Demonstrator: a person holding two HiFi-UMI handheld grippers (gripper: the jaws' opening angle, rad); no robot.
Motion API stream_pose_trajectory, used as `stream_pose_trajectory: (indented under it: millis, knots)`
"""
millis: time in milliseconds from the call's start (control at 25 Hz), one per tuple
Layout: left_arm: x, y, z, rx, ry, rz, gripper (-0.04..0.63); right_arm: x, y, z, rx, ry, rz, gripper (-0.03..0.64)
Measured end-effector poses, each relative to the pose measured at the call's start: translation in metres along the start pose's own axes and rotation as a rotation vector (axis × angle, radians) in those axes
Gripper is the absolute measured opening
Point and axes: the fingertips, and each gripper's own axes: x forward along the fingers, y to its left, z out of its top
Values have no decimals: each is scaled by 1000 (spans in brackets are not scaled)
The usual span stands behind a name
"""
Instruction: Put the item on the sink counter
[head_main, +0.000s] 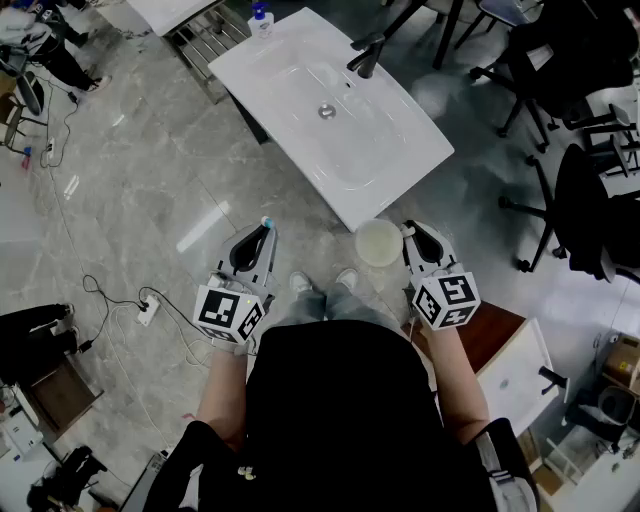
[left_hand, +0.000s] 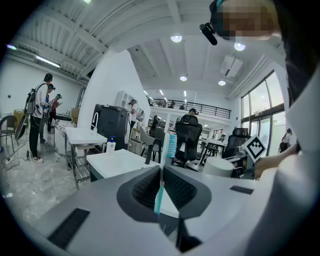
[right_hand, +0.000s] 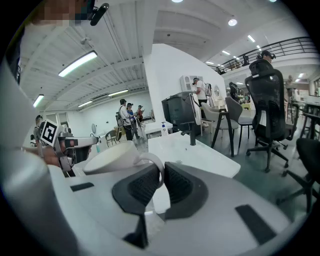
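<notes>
My left gripper (head_main: 262, 232) is shut on a toothbrush (left_hand: 165, 165) with a teal handle and blue bristles; the brush stands upright between the jaws, its head poking above them (head_main: 266, 222). My right gripper (head_main: 409, 234) is shut on the handle of a cream mug (head_main: 379, 242), which hangs to the left of the jaws (right_hand: 116, 158). Both grippers are held in front of the person's body, a short way from the near corner of the white sink counter (head_main: 400, 170). The basin has a black tap (head_main: 366, 56) at its far side.
A soap dispenser (head_main: 261, 19) stands at the counter's far left corner. Black office chairs (head_main: 585, 200) crowd the right side. A power strip and cables (head_main: 146, 305) lie on the floor at left. A brown-topped white cabinet (head_main: 510, 350) is at my right. People stand in the distance.
</notes>
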Motion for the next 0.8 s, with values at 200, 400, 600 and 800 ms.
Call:
stream_pose_trajectory:
  millis: [200,400,600,800]
  knots:
    - [-10,-2,-1,27,9,-32,38,-3,15,-6,11,5,-11,47]
    - [-14,1,2,53,11,-70,38,-1,27,-4,-4,7,-27,48]
    - [-17,4,2,51,2,-111,38,-1,38,0,-6,-7,-56,48]
    - [-17,4,-2,57,6,-141,38,-1,38,1,11,-18,-80,48]
